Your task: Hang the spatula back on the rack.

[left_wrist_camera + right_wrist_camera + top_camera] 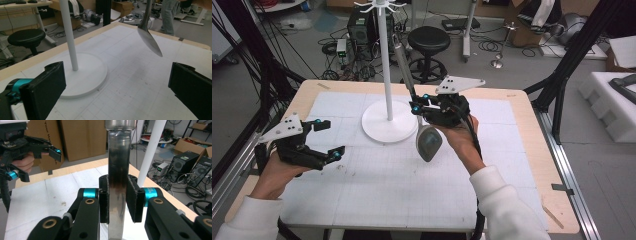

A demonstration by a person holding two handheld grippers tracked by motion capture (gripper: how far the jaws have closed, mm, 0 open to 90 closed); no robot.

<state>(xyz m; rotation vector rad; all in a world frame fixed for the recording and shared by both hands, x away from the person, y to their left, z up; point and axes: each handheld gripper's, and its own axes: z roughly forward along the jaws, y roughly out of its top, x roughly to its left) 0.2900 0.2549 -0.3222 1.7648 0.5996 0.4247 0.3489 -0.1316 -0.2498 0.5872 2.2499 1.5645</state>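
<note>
Clamping its flat, polished steel handle between my right gripper's (419, 102) padded black jaws, I hold the spoon (428, 141) above the gridded white mat (422, 185), beside the round-based white stand (389, 120). Its long axis tilts, smooth oval bowl low toward me, handle rising away. My left gripper (326, 140) gapes wide, empty.

Spoon (428, 141): silver metal, dark grey sheen in the bowl, handle smoked black where clamped.
Stand (389, 120): plain white pole and round base.
Mat (377, 190): white, faint grey grid lines, a few small dark specks.
Table (532, 150): pale wood edge.
Left gripper (326, 140): black, turquoise joints, grey plate with black dots.
Right gripper (418, 105): black, turquoise joints, brass-coloured rivets, grey plate.
Sleeves (502, 205): white.
Stool (428, 40): black.
</note>
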